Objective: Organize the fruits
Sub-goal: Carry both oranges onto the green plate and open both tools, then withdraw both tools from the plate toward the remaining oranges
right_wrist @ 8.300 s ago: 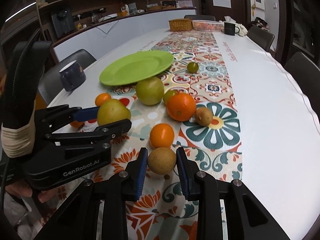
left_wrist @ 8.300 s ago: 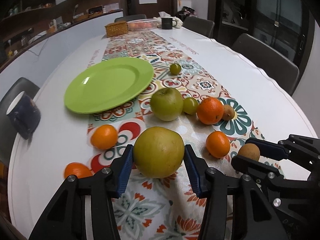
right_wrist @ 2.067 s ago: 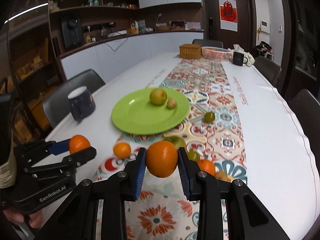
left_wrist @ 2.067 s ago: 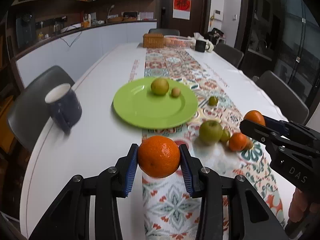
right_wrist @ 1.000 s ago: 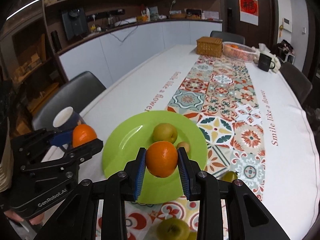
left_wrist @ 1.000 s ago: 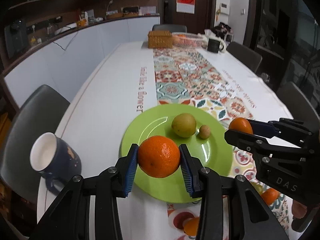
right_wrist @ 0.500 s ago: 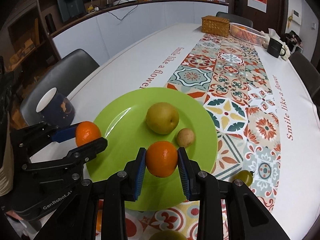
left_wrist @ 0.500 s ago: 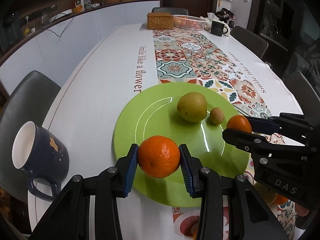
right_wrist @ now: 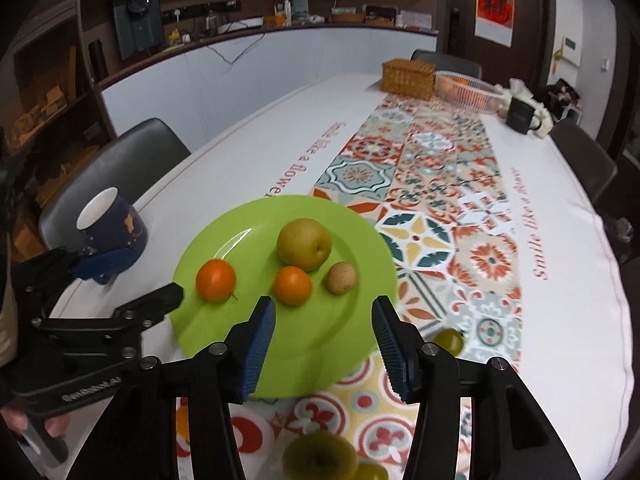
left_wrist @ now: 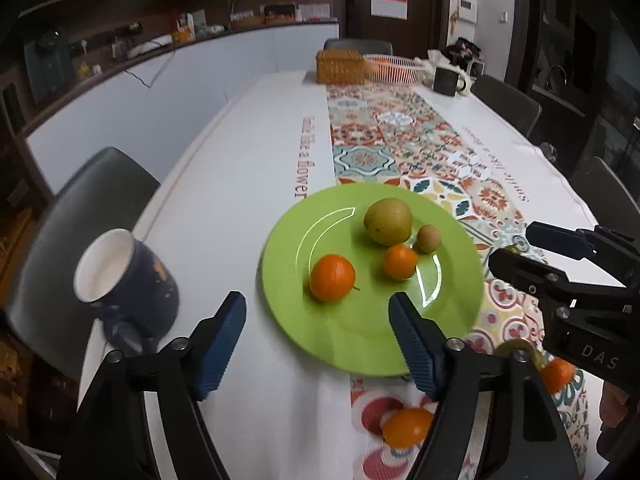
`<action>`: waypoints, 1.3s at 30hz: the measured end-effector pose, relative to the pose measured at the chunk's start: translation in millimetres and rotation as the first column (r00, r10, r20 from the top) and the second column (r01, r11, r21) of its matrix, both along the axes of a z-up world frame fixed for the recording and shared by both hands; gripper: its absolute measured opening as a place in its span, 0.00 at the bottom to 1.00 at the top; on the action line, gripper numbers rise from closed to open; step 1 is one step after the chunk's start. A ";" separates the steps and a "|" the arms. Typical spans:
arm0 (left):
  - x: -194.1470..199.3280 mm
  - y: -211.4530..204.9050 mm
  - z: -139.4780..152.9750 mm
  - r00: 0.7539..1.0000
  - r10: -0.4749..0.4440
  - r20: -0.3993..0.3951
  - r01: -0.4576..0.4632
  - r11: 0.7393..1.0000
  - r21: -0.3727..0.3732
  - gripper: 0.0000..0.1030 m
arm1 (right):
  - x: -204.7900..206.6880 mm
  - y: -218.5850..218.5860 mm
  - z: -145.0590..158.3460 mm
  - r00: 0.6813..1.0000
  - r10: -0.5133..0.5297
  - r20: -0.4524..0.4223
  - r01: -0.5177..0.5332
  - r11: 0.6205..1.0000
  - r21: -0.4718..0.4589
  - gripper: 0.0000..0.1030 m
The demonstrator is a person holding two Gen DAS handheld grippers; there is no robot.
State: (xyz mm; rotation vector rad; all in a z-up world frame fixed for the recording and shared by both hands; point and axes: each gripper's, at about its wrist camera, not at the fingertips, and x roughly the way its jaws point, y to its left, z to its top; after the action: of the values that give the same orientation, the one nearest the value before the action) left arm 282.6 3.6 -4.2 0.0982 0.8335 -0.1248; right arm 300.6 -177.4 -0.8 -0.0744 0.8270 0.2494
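The green plate holds a yellow-green pear, a small brown fruit and two oranges. The larger orange lies just beyond my left gripper, whose jaws are opening with nothing pressed between them. The smaller orange lies just ahead of my right gripper, also opening and empty over the plate's near side.
A navy mug stands left of the plate near the table edge. On the patterned runner lie an orange, a green apple and a small green fruit. A wicker basket sits far back.
Both grippers have let go of their oranges, which now rest on the plate. Both pairs of jaws have spread apart and drawn back slightly.
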 end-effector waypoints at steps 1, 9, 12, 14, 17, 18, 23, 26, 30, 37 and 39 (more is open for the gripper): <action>-6.3 -0.5 3.8 1.000 0.002 0.013 -0.002 1.000 0.004 0.74 | -5.8 -2.4 2.3 1.000 -0.002 0.007 0.002 1.000 0.003 0.54; -58.1 -1.8 32.5 0.993 0.034 0.109 -0.034 0.999 0.000 0.85 | -56.1 -14.1 20.8 0.997 -0.022 0.069 0.020 0.999 0.027 0.61; -77.4 -1.6 38.2 0.990 0.041 0.134 -0.041 0.999 -0.001 0.88 | -74.2 -16.9 27.1 0.995 -0.028 0.097 0.025 0.999 0.025 0.61; -89.3 -2.2 41.1 0.987 0.045 0.152 -0.046 0.999 0.002 0.89 | -86.6 -19.8 30.8 0.992 -0.042 0.115 0.040 0.999 0.020 0.61; -107.3 -1.6 44.8 0.984 0.052 0.168 -0.051 0.999 -0.008 0.90 | -104.4 -24.5 36.0 0.987 -0.066 0.145 0.064 0.998 0.025 0.66; -111.2 -2.0 45.1 0.984 0.051 0.172 -0.050 0.999 -0.009 0.91 | -109.5 -26.9 37.4 0.984 -0.078 0.160 0.074 0.997 0.029 0.67; -131.6 -3.2 42.3 0.981 0.045 0.187 -0.045 0.999 0.000 0.93 | -136.4 -36.8 40.4 0.967 -0.138 0.215 0.133 0.990 0.038 0.67; -138.8 -6.7 36.5 0.979 0.046 0.197 -0.052 0.998 0.024 0.93 | -146.1 -39.6 36.2 0.964 -0.151 0.218 0.147 0.988 0.037 0.67; -146.7 -8.8 24.8 0.980 0.049 0.192 -0.056 0.998 0.034 0.93 | -156.8 -43.9 23.5 0.965 -0.167 0.201 0.164 0.986 0.029 0.67; -146.0 -13.4 0.0 0.985 0.050 0.168 -0.064 0.995 0.081 0.93 | -161.7 -51.7 -5.2 0.972 -0.188 0.139 0.187 0.982 0.027 0.67; -143.9 -14.1 -7.5 0.988 0.046 0.148 -0.059 0.995 0.080 0.93 | -162.3 -53.4 -13.1 0.972 -0.200 0.123 0.199 0.980 0.024 0.67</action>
State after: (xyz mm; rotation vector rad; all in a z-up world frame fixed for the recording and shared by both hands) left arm 138.8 -10.4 -11.6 0.1626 0.6944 -0.0320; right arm 138.4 -230.8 -13.9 0.0040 0.7030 0.0590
